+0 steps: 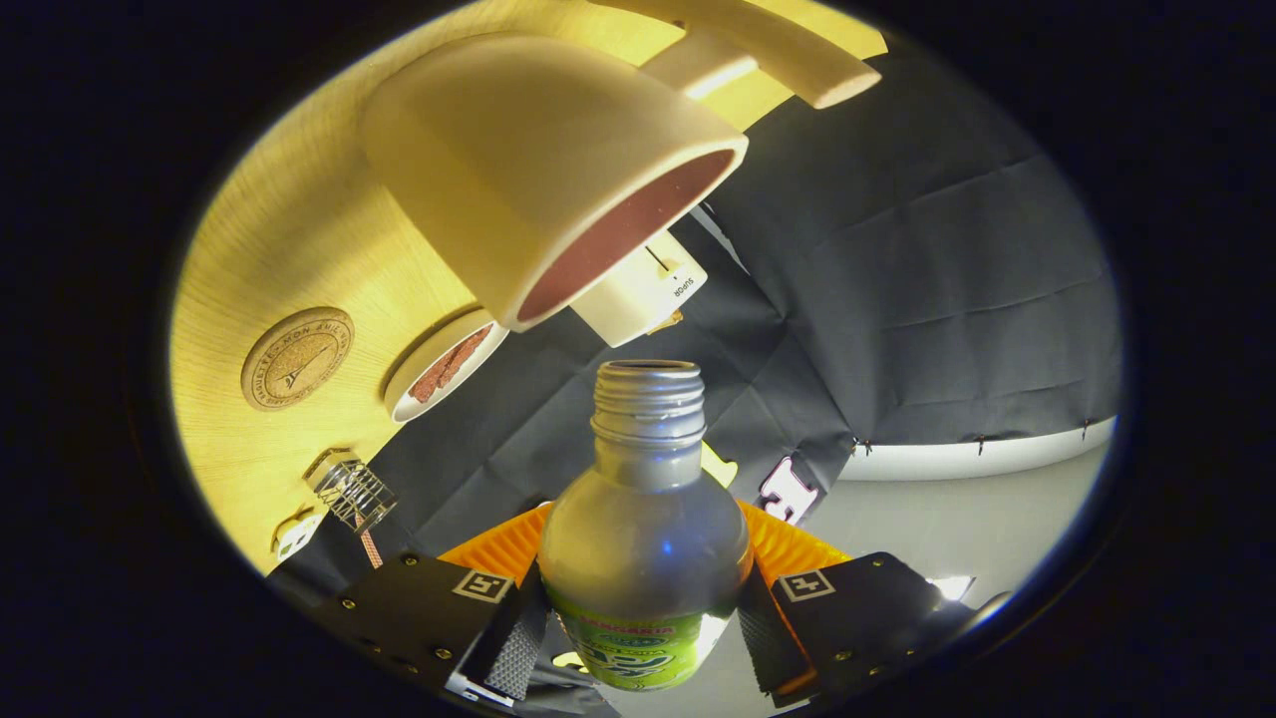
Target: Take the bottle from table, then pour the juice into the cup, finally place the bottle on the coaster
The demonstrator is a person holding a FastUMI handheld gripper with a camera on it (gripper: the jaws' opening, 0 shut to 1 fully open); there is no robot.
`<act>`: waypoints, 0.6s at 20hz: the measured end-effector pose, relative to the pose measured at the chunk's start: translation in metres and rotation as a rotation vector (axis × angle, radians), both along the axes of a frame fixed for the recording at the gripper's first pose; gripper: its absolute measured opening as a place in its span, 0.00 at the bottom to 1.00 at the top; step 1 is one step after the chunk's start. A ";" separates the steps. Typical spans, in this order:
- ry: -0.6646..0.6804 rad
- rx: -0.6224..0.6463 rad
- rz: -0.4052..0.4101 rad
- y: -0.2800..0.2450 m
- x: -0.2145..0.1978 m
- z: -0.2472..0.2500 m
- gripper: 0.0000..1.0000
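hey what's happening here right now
A hand-held gripper is shut on an uncapped bottle, one finger on each side of its body. The view is tilted, so the bottle looks tipped toward the big cream cup on the wooden table, its mouth just short of the cup's rim. No juice is visibly flowing. The round cork coaster sits bare beside a small dish.

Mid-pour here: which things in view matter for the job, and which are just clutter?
Job: bottle, cap off, clamped between the gripper fingers; cup just beyond its mouth; cork coaster.
Clutter: small dish, white appliance, wire rack.
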State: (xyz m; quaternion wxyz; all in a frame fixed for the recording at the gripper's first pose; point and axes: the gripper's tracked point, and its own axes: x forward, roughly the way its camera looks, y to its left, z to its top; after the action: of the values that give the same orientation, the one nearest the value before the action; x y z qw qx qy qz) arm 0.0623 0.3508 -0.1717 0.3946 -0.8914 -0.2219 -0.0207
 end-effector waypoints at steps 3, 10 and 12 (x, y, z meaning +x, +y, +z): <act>0.000 0.000 0.001 0.001 -0.001 -0.001 0.81; 0.005 -0.004 0.000 0.002 -0.001 -0.003 0.81; 0.007 -0.001 -0.002 0.001 -0.001 -0.003 0.81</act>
State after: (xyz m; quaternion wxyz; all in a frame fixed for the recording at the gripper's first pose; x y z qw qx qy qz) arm 0.0617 0.3521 -0.1747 0.3951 -0.8918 -0.2197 -0.0180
